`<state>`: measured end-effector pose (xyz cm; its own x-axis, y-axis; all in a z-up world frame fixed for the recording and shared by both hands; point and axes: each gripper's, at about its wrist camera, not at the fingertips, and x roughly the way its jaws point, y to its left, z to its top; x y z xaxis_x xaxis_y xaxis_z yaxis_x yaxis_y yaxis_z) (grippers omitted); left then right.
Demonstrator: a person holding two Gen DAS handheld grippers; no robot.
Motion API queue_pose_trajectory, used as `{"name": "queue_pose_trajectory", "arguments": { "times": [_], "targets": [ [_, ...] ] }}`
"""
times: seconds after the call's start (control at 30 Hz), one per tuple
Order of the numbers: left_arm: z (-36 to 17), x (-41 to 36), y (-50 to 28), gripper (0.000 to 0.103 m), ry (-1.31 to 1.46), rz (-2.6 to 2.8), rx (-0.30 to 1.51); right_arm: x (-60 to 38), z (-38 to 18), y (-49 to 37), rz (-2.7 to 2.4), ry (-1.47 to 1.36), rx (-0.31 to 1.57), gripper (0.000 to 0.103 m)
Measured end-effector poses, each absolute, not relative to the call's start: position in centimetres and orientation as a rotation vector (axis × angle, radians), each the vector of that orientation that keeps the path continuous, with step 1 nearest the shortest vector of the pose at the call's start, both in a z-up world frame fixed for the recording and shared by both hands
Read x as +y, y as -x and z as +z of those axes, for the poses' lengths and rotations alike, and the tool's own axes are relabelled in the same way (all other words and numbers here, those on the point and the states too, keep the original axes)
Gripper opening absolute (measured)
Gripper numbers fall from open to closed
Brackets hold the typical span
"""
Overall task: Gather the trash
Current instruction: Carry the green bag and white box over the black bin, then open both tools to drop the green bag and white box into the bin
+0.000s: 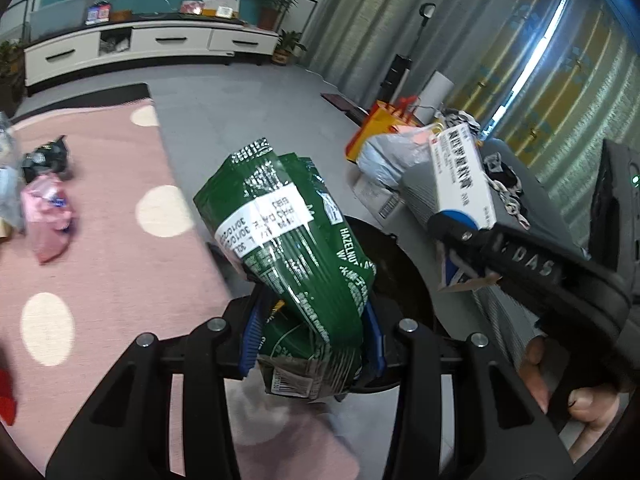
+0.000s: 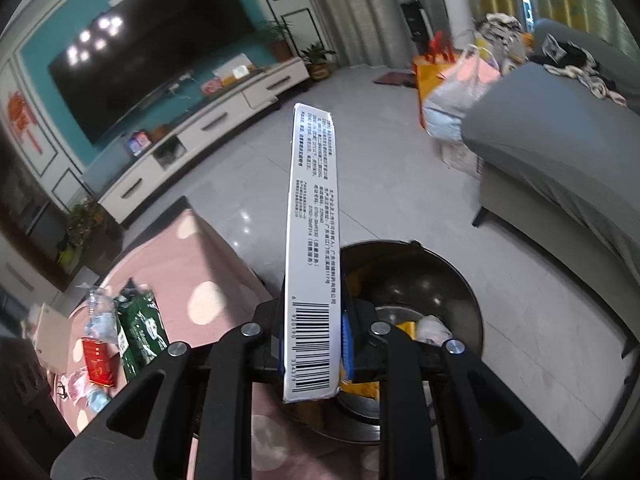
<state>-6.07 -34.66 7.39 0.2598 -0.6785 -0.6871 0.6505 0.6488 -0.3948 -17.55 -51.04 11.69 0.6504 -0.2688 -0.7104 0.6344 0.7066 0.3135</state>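
My left gripper (image 1: 312,338) is shut on a crumpled green snack wrapper (image 1: 280,232), which stands up between the blue pads (image 1: 250,338). Right behind the wrapper is a round black bin (image 1: 400,256). At the right of the left wrist view, my right gripper (image 1: 460,240) holds a long white carton (image 1: 460,176) over the bin's far side. In the right wrist view that gripper (image 2: 314,340) is shut on the white carton (image 2: 314,220), barcode end nearest me. The bin (image 2: 460,280) lies just below and right, with some trash inside.
A pink dotted rug (image 1: 100,260) carries loose trash: a pink bag (image 1: 48,216), a dark wrapper (image 1: 44,156), a green packet (image 2: 140,328) and a red box (image 2: 98,364). A grey sofa (image 2: 560,152), bags (image 1: 384,148) and a TV cabinet (image 1: 152,40) stand around. A person's hand (image 1: 560,384) grips the right handle.
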Motion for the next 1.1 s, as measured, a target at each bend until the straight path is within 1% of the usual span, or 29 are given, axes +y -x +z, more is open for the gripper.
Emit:
{"name": "queue_pose_trajectory", "arguments": {
  "times": [0.33,0.47,0.87,0.97,1.0,1.03,1.07,1.1],
  "targets": [
    [4.9,-38.2,5.8,0.043,0.060,-0.959,1.045,-53.7,8.4,17.6,-0.642,-0.650,0.814,0.021],
    [3.7,-39.0,5.4,0.043,0.058,-0.949,1.074,-54.7,7.3,17.7,-0.591,-0.711,0.845,0.021],
    [0.9,-41.5,6.2,0.043,0.009,-0.978,1.148,-55.6,5.1,18.0,-0.695,-0.703,0.987,0.021],
    [0.9,-41.8,6.6,0.045,-0.003,-0.995,1.147,-55.7,4.9,18.0,-0.708,-0.701,1.003,0.022],
    [1.0,-42.0,6.8,0.050,-0.006,-1.000,1.144,-55.8,4.9,18.1,-0.711,-0.700,1.003,0.022],
    [1.1,-41.9,6.9,0.055,-0.006,-1.005,1.139,-55.7,5.1,18.1,-0.714,-0.698,1.000,0.023],
    [1.3,-41.6,7.0,0.059,-0.006,-1.001,1.133,-55.7,5.2,18.1,-0.716,-0.697,0.995,0.031],
    [1.4,-41.5,7.0,0.064,-0.002,-1.004,1.128,-55.6,5.3,18.2,-0.715,-0.696,0.985,0.042]
  ]
}}
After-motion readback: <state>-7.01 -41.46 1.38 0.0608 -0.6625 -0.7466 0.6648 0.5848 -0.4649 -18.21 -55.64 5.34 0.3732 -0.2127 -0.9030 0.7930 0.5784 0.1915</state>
